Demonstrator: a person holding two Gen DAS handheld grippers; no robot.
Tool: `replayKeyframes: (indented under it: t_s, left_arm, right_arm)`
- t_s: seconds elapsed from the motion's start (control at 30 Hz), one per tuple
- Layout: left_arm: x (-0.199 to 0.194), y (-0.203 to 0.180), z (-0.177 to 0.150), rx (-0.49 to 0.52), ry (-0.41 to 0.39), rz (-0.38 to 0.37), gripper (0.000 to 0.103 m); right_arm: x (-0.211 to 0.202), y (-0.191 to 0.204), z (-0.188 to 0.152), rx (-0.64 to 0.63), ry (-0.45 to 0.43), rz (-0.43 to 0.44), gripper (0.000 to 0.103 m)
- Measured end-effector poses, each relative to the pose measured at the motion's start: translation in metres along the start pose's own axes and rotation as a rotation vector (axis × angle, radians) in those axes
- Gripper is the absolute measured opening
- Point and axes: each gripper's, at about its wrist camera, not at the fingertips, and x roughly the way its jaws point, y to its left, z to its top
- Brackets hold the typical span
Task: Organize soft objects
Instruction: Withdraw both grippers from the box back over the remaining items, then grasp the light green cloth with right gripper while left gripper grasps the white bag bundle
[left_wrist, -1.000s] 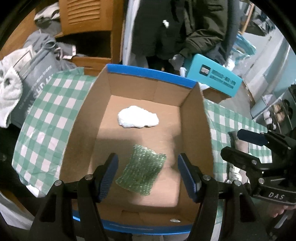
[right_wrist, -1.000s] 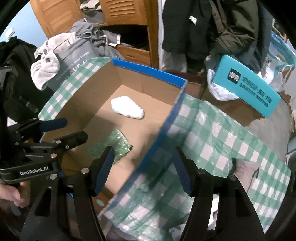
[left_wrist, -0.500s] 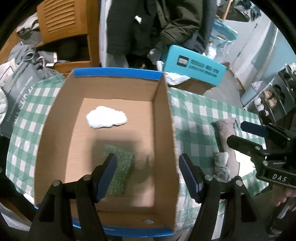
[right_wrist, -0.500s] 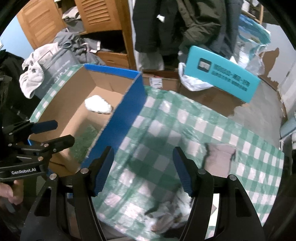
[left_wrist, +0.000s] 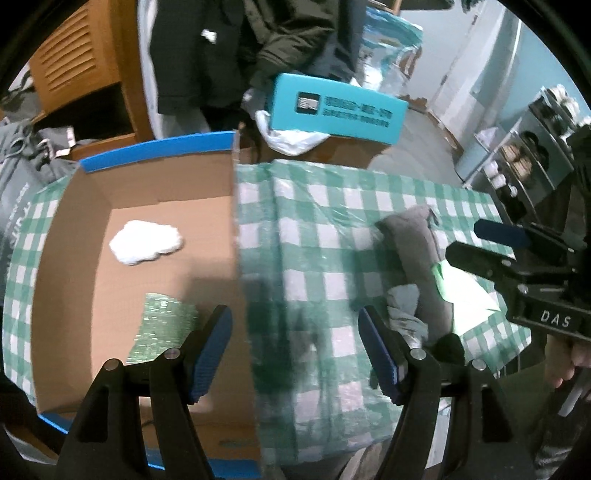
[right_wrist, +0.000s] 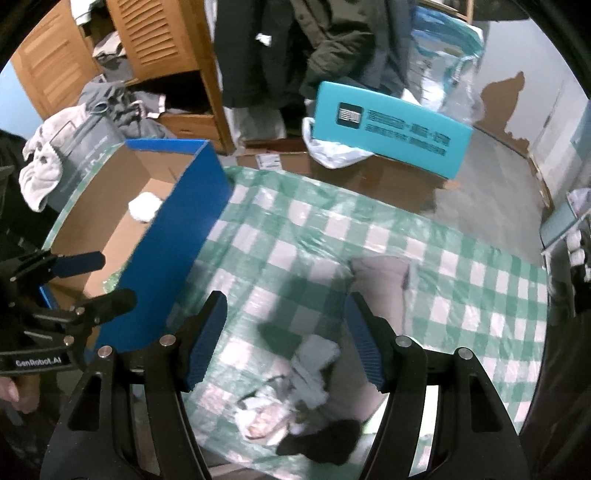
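Note:
An open cardboard box (left_wrist: 159, 188) with blue edges sits on the left of the green checked tablecloth (left_wrist: 317, 206). Inside it lie a white fluffy piece (left_wrist: 146, 242) and a green bubbly sheet (left_wrist: 162, 328). My left gripper (left_wrist: 295, 332) hangs open over the box's right wall and the cloth, with nothing between its fingers. A pile of soft things lies to the right: a grey cloth (right_wrist: 380, 280), a light grey sock (right_wrist: 314, 365), a white crumpled piece (right_wrist: 262, 417) and a black item (right_wrist: 321, 439). Just above that pile my right gripper (right_wrist: 286, 314) stands open and empty.
A teal carton (left_wrist: 336, 109) rests on boxes behind the table. Dark jackets (right_wrist: 317, 48) hang beside a wooden cabinet (right_wrist: 159, 44). A grey bag and a towel (right_wrist: 40, 166) lie at the far left. A pale green paper (left_wrist: 465, 291) lies by the pile.
Both grippers have swung to the right, from over the box to over the checked cloth. The pile of soft things has come into view under the right gripper.

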Motion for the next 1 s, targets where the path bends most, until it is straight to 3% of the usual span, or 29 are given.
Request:
replayKeyframes:
  t_s: [0.6,1.0]
  left_arm:
    - [0.054,-0.079,-0.007,0.1,0.134,-0.069,0.072]
    - [0.088,-0.108,-0.016,0.112,0.21,-0.099,0.072]
  right_arm:
    - [-0.004,-0.094,-0.058,0.176,0.035,-0.081,0.066]
    - [0.03,-0.127,-0.093,0.195,0.154,-0.102,0.066]
